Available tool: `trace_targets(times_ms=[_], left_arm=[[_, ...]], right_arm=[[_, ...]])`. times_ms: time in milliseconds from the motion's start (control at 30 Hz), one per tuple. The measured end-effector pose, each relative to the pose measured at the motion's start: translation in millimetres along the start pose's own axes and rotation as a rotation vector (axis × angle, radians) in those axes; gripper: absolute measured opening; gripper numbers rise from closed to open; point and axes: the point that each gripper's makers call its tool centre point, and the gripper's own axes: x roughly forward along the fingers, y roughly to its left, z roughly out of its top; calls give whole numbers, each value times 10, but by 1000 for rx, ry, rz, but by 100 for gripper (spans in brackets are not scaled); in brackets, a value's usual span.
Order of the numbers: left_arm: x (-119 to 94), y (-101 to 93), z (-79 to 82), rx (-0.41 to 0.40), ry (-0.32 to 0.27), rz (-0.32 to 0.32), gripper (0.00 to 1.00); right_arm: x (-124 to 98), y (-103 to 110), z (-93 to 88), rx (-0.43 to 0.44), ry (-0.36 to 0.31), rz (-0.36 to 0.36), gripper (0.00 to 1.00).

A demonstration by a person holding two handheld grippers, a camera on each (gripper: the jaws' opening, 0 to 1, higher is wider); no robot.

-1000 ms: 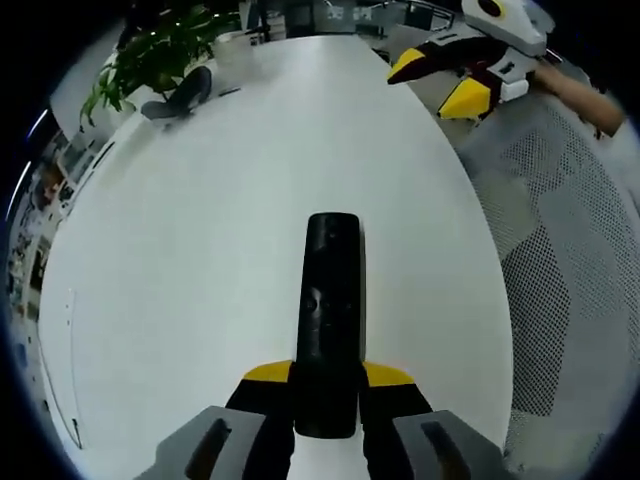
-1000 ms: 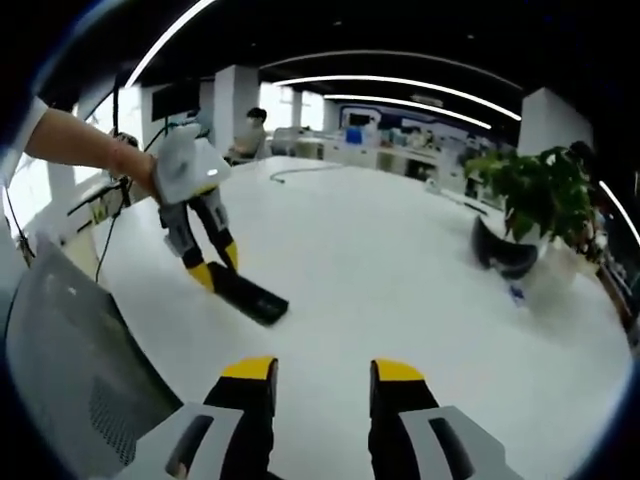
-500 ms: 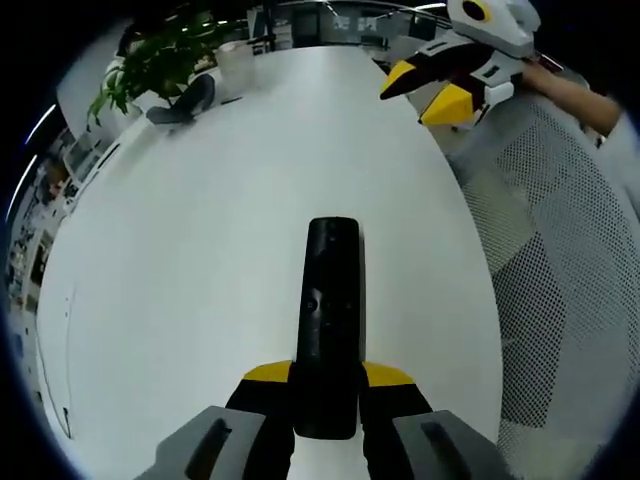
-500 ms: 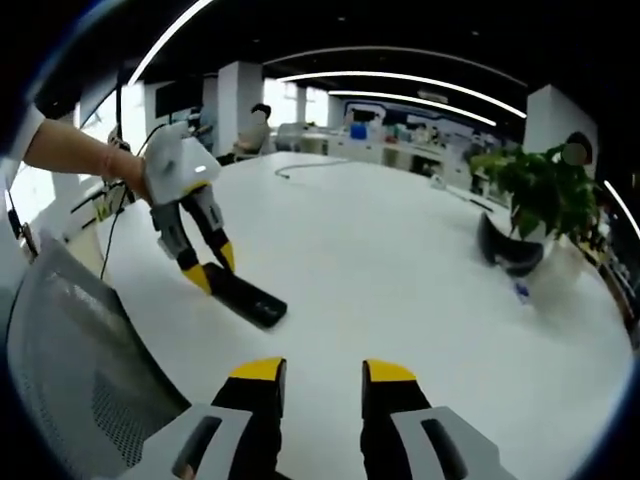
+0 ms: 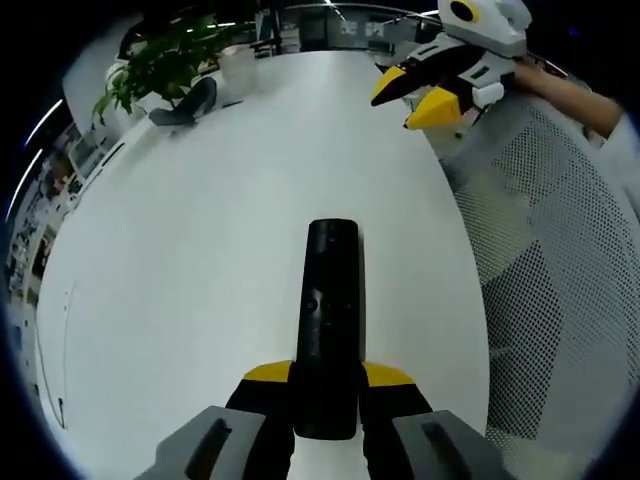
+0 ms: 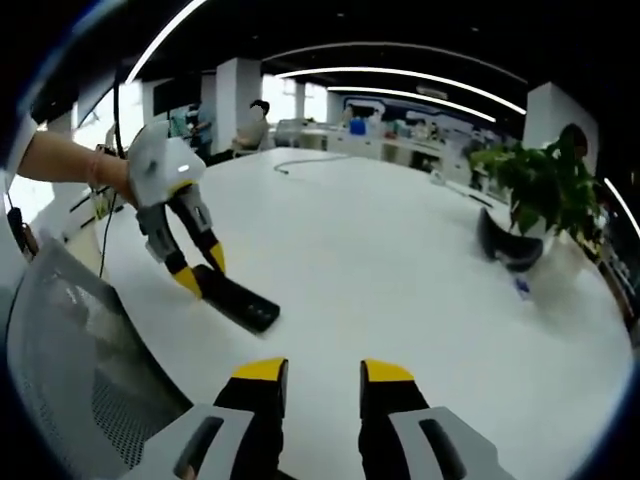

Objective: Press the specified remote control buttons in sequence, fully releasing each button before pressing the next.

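A black remote lies lengthwise on the white table, and my left gripper is shut on its near end. In the right gripper view the same remote rests near the table's left edge, the left gripper clamped on it and held by a hand. My right gripper hovers over the table edge, open with a narrow gap and nothing in it. In the left gripper view the right gripper hangs at the upper right, well away from the remote.
A potted plant and a dark curved object stand at the far side of the table. A mesh chair sits by the table edge near the remote. A cable lies far back. People sit in the background.
The right gripper's jaws have narrowed slightly, and it has drifted a little further in over the table. The left gripper and the remote have stayed put.
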Motion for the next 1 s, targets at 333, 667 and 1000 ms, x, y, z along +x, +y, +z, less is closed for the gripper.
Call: trace_targets(times_ms=[333,667,1000], left_arm=[[11,-97,13,-6,-15,0,23],[18,-193,27,30,-8,-10,23],[28,-295,44,61,11,-18,23]], right_arm=[[8,1,-32,-7,17,1,25],[1,3,-28,32,3,15,24],[2,-15,-31,18,7,-2,27]])
